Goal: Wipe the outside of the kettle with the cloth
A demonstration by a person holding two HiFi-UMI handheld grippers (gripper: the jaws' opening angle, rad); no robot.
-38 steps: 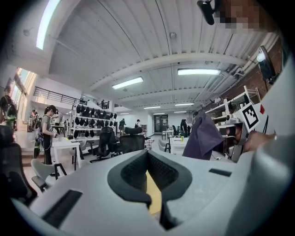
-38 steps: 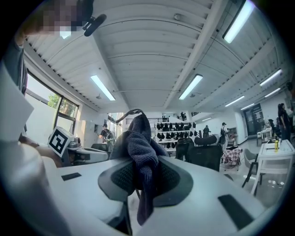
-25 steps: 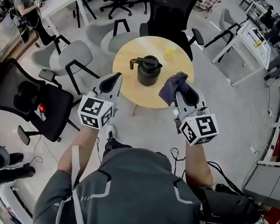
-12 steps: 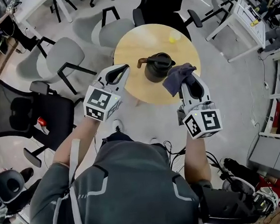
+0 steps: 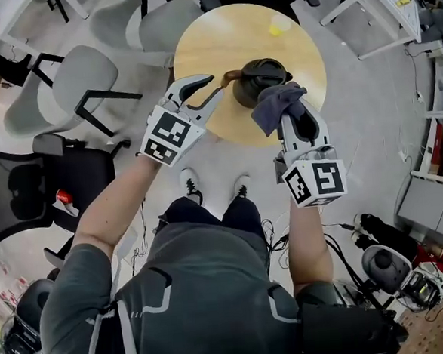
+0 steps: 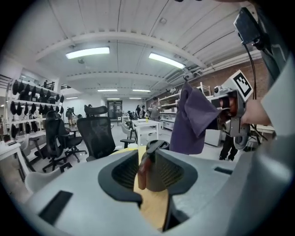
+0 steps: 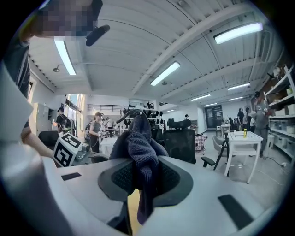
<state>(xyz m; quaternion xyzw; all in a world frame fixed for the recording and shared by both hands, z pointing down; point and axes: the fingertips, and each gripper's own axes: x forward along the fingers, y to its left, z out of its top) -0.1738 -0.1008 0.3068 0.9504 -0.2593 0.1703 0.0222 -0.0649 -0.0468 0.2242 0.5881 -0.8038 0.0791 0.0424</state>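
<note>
A dark kettle (image 5: 266, 77) with a brown handle (image 5: 230, 77) stands near the front edge of a round wooden table (image 5: 219, 36). My left gripper (image 5: 208, 88) is just left of the handle. Its jaws have just been opening and stand apart with nothing gripped. In the left gripper view the kettle (image 6: 156, 168) shows straight ahead between the jaws. My right gripper (image 5: 290, 113) is shut on a purple-grey cloth (image 5: 274, 103), which hangs bunched just in front of the kettle. In the right gripper view the cloth (image 7: 139, 152) hides the kettle.
A small yellow object (image 5: 278, 28) lies at the table's far side. Grey chairs (image 5: 86, 76) stand to the left of the table and a black office chair (image 5: 25, 186) is nearer left. White desks (image 5: 380, 10) stand at the right, and cables and gear (image 5: 398, 266) lie on the floor.
Both grippers have moved forward and down toward the kettle. The left jaws, shut before, now stand apart. The cloth stays in the right gripper.
</note>
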